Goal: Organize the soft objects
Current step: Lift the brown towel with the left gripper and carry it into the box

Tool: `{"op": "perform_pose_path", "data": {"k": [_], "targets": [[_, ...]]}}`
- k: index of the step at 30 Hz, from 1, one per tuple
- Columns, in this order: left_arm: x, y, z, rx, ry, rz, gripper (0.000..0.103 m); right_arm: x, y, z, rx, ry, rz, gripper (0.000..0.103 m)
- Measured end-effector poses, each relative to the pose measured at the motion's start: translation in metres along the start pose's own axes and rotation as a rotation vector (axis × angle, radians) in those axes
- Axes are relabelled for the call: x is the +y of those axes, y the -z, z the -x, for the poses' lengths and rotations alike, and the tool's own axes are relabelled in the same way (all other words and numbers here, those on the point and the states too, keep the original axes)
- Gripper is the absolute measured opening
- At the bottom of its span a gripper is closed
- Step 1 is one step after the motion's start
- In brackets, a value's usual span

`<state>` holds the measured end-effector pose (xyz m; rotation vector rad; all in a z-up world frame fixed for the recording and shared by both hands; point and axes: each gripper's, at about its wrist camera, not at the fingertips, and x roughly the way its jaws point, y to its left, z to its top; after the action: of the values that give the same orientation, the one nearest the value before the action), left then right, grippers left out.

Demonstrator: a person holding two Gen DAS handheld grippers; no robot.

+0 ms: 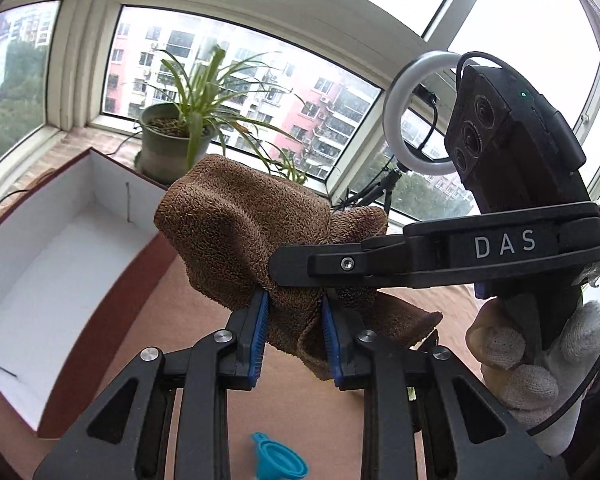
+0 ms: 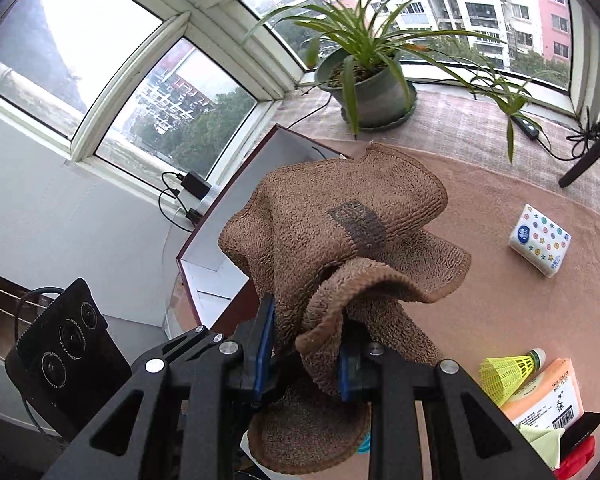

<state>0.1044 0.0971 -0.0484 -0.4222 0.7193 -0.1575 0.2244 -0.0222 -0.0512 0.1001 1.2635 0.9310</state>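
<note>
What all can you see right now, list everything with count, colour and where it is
towel: one, brown, held in the air by both grippers
box: one, maroon outside, white inside, open, left on table
potted plant: one, green, windowsill
ring light: one, white, by window
tissue pack: one, white with coloured stars, on table
shuttlecock: one, yellow, on table
funnel: one, blue, on table
left gripper: black, blue pads, shut on towel
right gripper: black, shut on towel
gloved hand: one, white, holding right gripper

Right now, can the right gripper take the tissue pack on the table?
Probably not: the right gripper has its jaws shut on the brown towel. The tissue pack lies uncovered on the table.
</note>
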Motion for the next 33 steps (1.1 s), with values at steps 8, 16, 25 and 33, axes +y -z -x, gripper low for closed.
{"op": "perform_pose_path", "data": {"k": [8, 16, 25, 33], "targets": [[0.063, -0.009, 0.048, -0.082, -0.093, 0.058, 0.023, 0.081, -0.017, -0.041, 0.01, -0.039, 0.114, 0.023], [0.127, -0.015, 0.059, -0.089, -0.171, 0.1, 0.023, 0.139, -0.032, -0.101, 0.025, -0.059, 0.163, 0.023], [0.175, -0.003, 0.047, -0.014, -0.229, 0.123, 0.023, 0.154, -0.046, -0.159, 0.062, -0.013, 0.144, 0.023], [0.196, -0.001, 0.046, 0.024, -0.316, 0.152, 0.057, 0.135, -0.059, -0.155, -0.006, 0.073, 0.104, 0.055]]}}
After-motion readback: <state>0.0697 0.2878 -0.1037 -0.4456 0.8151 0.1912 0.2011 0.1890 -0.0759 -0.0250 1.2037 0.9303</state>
